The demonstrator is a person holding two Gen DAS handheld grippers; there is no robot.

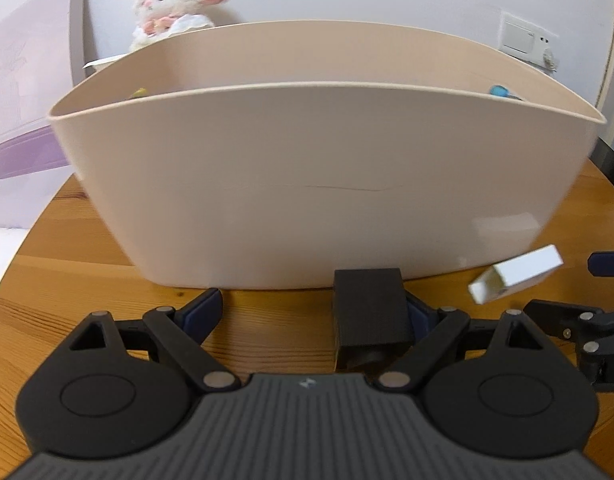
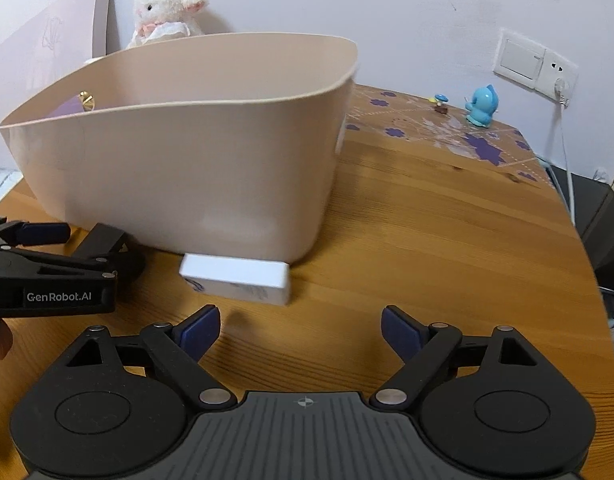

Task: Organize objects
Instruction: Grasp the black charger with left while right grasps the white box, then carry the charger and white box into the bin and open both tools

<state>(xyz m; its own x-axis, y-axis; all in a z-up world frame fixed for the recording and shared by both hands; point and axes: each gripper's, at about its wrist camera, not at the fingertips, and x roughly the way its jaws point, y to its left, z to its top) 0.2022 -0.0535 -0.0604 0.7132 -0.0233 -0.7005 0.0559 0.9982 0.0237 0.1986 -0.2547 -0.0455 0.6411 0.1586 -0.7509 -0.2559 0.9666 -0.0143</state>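
Note:
A large beige tub (image 1: 307,184) stands on the wooden table (image 1: 87,272), also in the right wrist view (image 2: 195,168). My left gripper (image 1: 313,312) is open, low in front of the tub; a black box (image 1: 371,316) lies between its fingers, against the right pad, apart from the left one. It shows from the side in the right wrist view (image 2: 47,256). A white box (image 2: 235,280) lies at the tub's foot, seen also in the left wrist view (image 1: 515,274). My right gripper (image 2: 301,334) is open and empty just in front of the white box.
A plush lamb (image 2: 167,8) sits behind the tub. A purple thing with a gold knob (image 2: 81,104) lies inside it. A blue figurine (image 2: 483,106) and a small mushroom toy (image 2: 441,103) stand on a patterned mat (image 2: 447,132) at the back right. A wall socket with cord (image 2: 559,80).

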